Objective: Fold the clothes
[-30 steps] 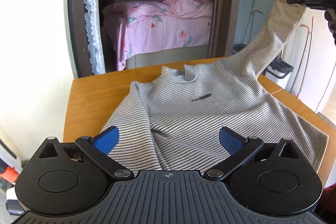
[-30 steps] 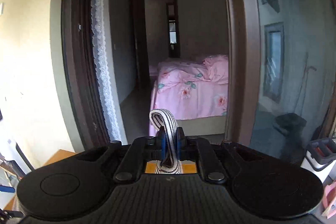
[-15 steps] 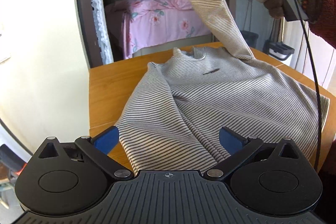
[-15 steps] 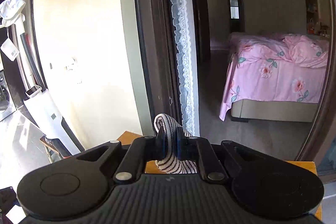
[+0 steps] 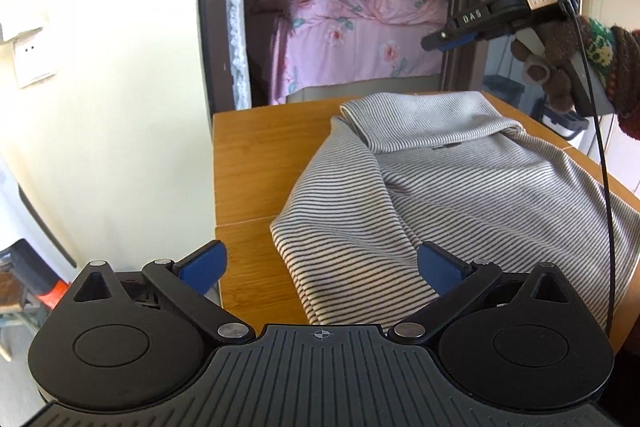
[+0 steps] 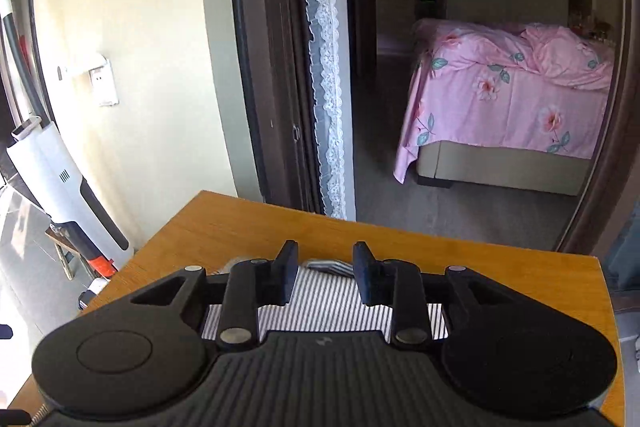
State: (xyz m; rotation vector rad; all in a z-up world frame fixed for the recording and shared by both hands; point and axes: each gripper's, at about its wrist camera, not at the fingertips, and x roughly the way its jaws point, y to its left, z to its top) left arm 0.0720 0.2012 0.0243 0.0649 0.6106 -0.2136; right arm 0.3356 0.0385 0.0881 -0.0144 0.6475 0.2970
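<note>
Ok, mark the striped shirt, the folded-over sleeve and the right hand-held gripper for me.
striped shirt (image 5: 472, 211): left wrist view, on its body.
folded-over sleeve (image 5: 424, 123): left wrist view, mid-sleeve.
right hand-held gripper (image 6: 325, 273): right wrist view, between its opening fingertips.

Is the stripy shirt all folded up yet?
Not yet. One sleeve already lies folded across the striped shirt on the table. The right gripper is opening, empty; the left gripper hovers open. The rest of the shirt is unfolded.

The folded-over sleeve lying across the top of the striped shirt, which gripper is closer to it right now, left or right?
Right. The right gripper hangs just above the sleeve, jaws opening with nothing between them. The left gripper sits open at the shirt's near hem, the garment's length away.
</note>
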